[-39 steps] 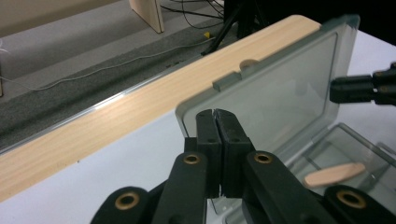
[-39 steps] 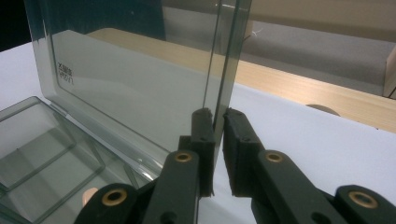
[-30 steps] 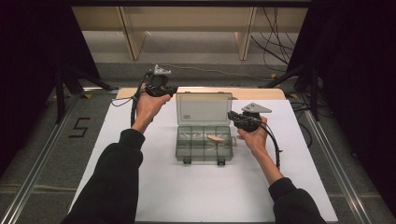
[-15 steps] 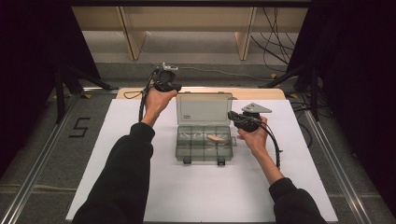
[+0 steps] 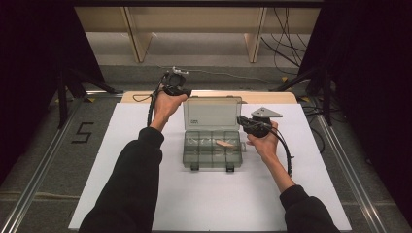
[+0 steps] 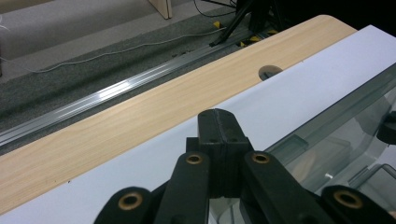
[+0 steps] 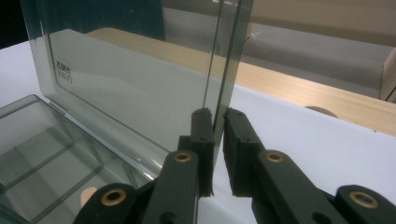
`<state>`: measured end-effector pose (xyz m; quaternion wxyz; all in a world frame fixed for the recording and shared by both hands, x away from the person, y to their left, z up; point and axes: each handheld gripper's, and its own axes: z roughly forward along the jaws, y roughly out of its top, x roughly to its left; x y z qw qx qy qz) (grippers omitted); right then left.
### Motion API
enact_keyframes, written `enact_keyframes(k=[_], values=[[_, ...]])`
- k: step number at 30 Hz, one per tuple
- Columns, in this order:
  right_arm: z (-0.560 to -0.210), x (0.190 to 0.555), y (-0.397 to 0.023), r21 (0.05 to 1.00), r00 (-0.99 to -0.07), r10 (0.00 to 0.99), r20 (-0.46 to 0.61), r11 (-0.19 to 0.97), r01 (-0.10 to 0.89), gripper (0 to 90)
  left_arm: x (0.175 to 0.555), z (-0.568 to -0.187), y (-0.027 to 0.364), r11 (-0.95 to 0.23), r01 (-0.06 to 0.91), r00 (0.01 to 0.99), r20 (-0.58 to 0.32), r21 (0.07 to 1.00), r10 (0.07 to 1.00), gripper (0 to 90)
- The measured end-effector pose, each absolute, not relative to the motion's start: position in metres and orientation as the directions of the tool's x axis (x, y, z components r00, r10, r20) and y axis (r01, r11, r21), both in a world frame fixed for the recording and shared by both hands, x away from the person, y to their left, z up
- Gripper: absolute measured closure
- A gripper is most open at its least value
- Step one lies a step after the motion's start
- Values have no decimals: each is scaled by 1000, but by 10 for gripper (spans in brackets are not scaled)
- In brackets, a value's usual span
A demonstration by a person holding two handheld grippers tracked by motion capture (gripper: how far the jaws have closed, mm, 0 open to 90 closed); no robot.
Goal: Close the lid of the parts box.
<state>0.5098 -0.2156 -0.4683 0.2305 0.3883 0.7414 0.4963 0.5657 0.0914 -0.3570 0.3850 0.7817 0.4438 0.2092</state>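
A clear grey compartment box (image 5: 212, 154) lies open mid-table, its lid (image 5: 212, 113) standing upright at the back. A small tan piece (image 5: 226, 143) rests in one right-hand compartment. My right gripper (image 5: 240, 120) is shut on the lid's right edge; in the right gripper view the jaws (image 7: 217, 114) sit on either side of the thin lid (image 7: 130, 88). My left gripper (image 5: 186, 91) hovers by the lid's upper left corner, shut with nothing in it. In the left gripper view its closed tips (image 6: 218, 122) are above the white sheet, with the lid (image 6: 345, 112) at right.
A white sheet (image 5: 145, 194) covers the table, with a wooden strip (image 5: 272, 96) along the far edge and a round hole (image 6: 270, 71) in it. Metal rails (image 5: 43, 165) flank the table. Cables (image 5: 286, 53) lie on the floor beyond.
My left hand has moved away from the person and slightly right, toward the lid's upper left corner. The right hand and the lid have stayed put.
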Motion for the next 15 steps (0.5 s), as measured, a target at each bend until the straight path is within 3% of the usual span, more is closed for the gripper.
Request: enact_keyframes(k=[4, 6, 10, 15], values=[[-467, 508, -217, 910, -581, 813, 41, 210, 358, 827, 563, -355, 93, -319, 542, 530, -21, 777, 848, 899], [-466, 507, -216, 917, -575, 814, 80, 166, 362, 779, 560, -353, 93, -326, 548, 536, -25, 771, 844, 900], [-457, 501, -217, 922, -566, 818, 103, 135, 363, 585, 554, -352, 92, -345, 549, 554, -22, 762, 832, 899], [-446, 484, -218, 924, -565, 816, 123, 113, 365, 430, 541, -353, 93, -372, 542, 586, -22, 754, 810, 899]])
